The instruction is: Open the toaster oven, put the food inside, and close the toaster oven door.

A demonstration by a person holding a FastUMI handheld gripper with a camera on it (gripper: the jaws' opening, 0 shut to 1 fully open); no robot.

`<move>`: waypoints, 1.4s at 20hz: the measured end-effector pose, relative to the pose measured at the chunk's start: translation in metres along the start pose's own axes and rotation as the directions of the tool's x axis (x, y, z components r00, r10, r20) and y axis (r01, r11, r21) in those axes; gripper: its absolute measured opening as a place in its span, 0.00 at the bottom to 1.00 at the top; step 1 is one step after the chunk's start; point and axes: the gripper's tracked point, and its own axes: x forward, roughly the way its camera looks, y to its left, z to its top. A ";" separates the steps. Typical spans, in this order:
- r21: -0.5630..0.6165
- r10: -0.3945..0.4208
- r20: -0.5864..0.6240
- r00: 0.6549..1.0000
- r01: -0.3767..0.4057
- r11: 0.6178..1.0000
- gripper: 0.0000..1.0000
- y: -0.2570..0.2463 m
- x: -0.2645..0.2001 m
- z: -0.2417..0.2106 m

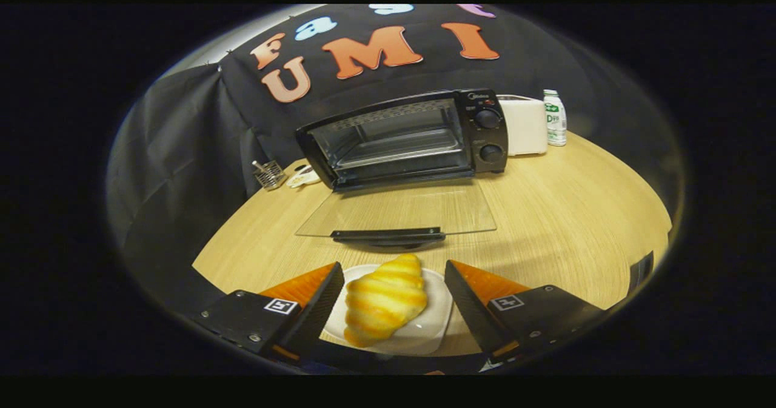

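1. Hand-held gripper [394, 302] hovers low over the near edge of the tabletop [564, 214], its two fingers spread wide and gripping nothing.
2. Between the fingers sits a croissant [384, 299], golden with pale stripes, resting on a small white plate [433, 317]. The pastry lies lengthwise along the fingers' direction, its far tip pointing toward the oven.
3. Neither finger touches the croissant; a gap shows on each side, a little narrower on the left. The plate's rim runs under or just beside the inner faces of both fingers; whether it touches them I cannot tell.
4. Just ahead of the fingertips and the croissant's tip lies the toaster oven door [400, 211], folded fully down and flat over the tabletop. Its glass pane shows the wood grain through it, and its dark handle [388, 235] is the part nearest the plate, close to it but apart.
5. Beyond the door stands the toaster oven [406, 138], black, its cavity open with a wire rack visible inside. Two round knobs [488, 135] sit one above the other on its right-hand panel.
6. Right of the oven stands a white appliance [524, 126], just beside it, and then a small bottle [554, 118] with a green label.
7. Left of the oven sit a small wire holder [270, 173] and a white object [303, 176] too small to identify.
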 end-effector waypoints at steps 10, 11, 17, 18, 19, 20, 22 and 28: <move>-0.050 -0.064 -0.102 0.993 0.059 0.997 0.99 0.008 0.003 -0.054; -0.054 -0.063 -0.115 0.991 0.057 0.997 0.99 0.011 0.005 -0.059; -0.073 -0.072 -0.109 0.991 0.065 0.995 0.84 0.002 0.009 -0.058; -0.053 -0.055 -0.117 0.992 0.049 0.997 0.80 0.001 0.008 -0.058; -0.032 -0.035 -0.111 0.993 0.031 0.999 0.79 0.002 0.006 -0.055; -0.010 -0.007 -0.097 0.995 0.006 1.000 0.77 0.004 0.004 -0.051; 0.043 0.069 -0.058 0.996 -0.067 0.997 0.77 0.016 -0.003 -0.041; 0.131 0.236 0.076 0.969 -0.244 0.961 0.77 0.049 -0.002 0.000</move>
